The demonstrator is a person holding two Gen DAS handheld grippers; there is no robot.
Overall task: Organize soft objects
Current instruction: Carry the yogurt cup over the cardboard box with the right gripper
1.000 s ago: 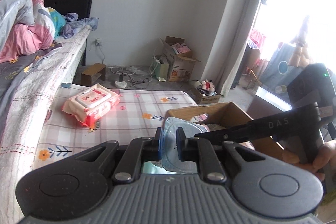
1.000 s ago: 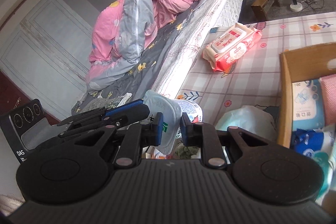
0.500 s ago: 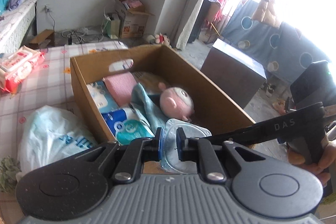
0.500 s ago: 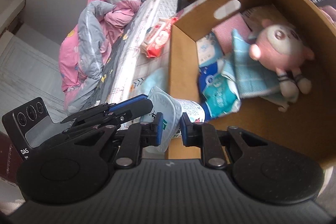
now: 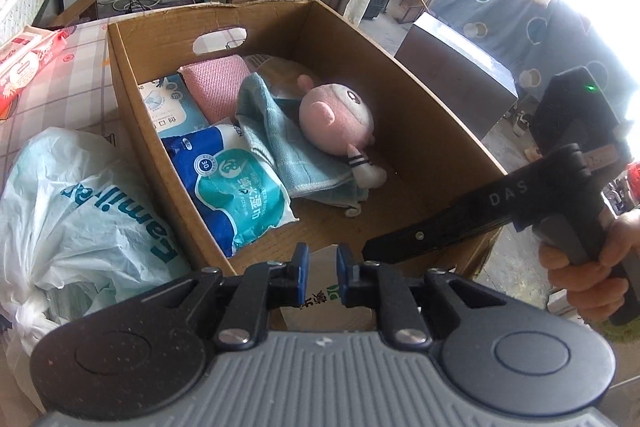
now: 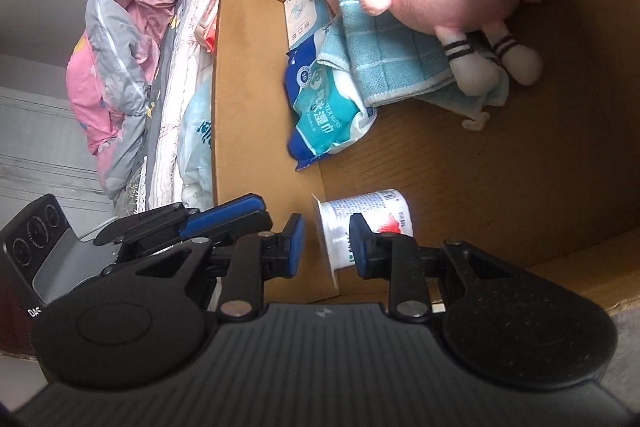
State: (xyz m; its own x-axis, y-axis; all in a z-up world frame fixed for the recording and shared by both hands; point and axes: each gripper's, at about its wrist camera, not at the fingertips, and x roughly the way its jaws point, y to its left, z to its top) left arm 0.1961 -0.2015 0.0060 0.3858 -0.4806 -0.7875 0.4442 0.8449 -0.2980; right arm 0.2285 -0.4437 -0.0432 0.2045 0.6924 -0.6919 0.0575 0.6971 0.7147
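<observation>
A cardboard box holds a pink plush doll, a teal towel, a blue wipes pack, a pink cloth and a light blue pack. A white yogurt cup lies on its side on the box floor near the front corner. My right gripper is open, its jaws either side of the cup's rim without gripping. My left gripper is open just above the same cup at the box's near wall.
A white plastic bag lies left of the box on the checked tablecloth. A red wipes pack lies farther left. A bed with a pink and grey quilt stands beyond. A dark cabinet stands right of the box.
Both grippers moved from over the table into the box, then opened. The yogurt cup they held together now lies loose on the box floor.
</observation>
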